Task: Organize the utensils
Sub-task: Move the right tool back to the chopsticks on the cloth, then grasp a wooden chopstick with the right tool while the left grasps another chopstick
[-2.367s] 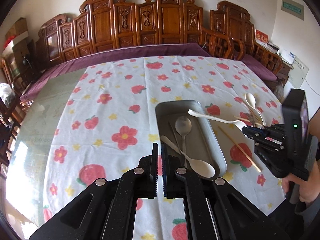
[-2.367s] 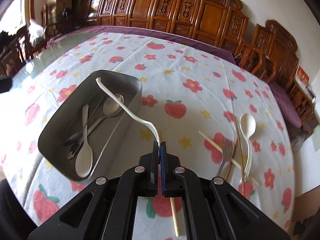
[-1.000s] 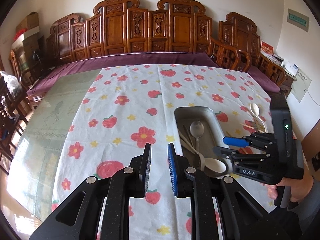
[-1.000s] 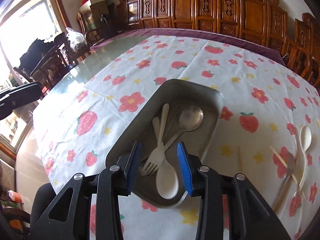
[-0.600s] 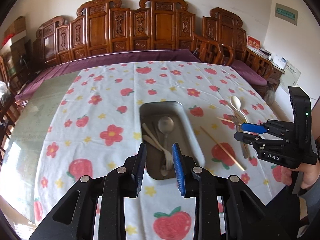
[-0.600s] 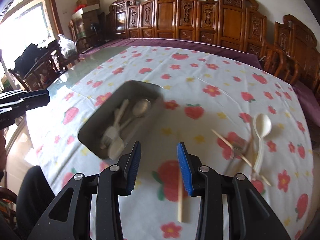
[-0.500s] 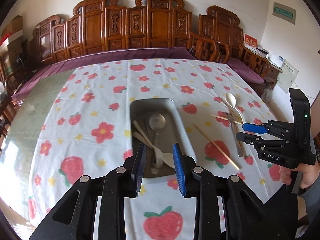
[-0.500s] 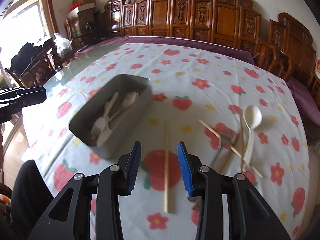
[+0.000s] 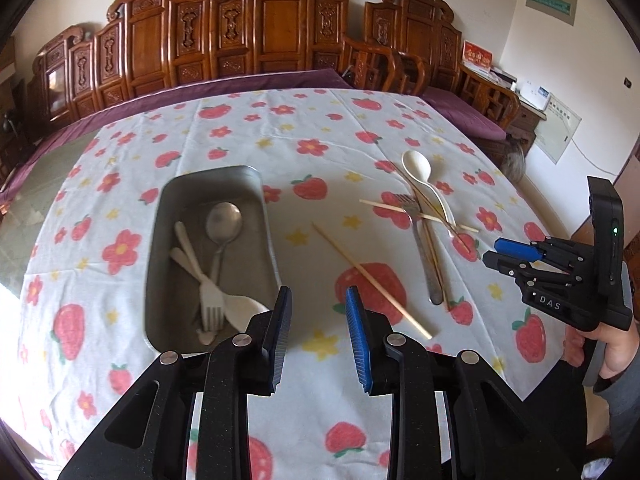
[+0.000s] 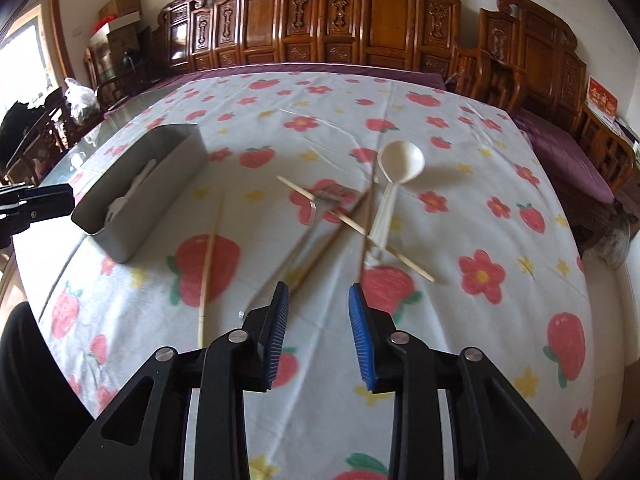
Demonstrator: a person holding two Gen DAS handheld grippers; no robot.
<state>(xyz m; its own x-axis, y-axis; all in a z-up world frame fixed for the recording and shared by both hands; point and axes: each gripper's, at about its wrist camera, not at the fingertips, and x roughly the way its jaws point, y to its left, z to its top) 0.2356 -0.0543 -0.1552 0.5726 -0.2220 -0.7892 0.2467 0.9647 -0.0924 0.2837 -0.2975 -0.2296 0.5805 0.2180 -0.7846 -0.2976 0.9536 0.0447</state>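
Observation:
A grey metal tray holds a metal spoon, a white fork and a white spoon. My left gripper hovers open and empty beside the tray's right wall, near a single chopstick. Further right lie a white spoon, a metal fork and crossed chopsticks. My right gripper hangs over the near ends of that pile. Its jaws are closing with nothing between them. It also shows as the right gripper in the left wrist view.
A strawberry-and-flower cloth covers the table, with bare glass at the left. Carved wooden chairs line the far side. A person's hand holds the right gripper at the table's right edge.
The right gripper let the white spoon go into the tray, then swung right over the loose utensils; its jaws have narrowed a little. The left gripper opened and moved right and down.

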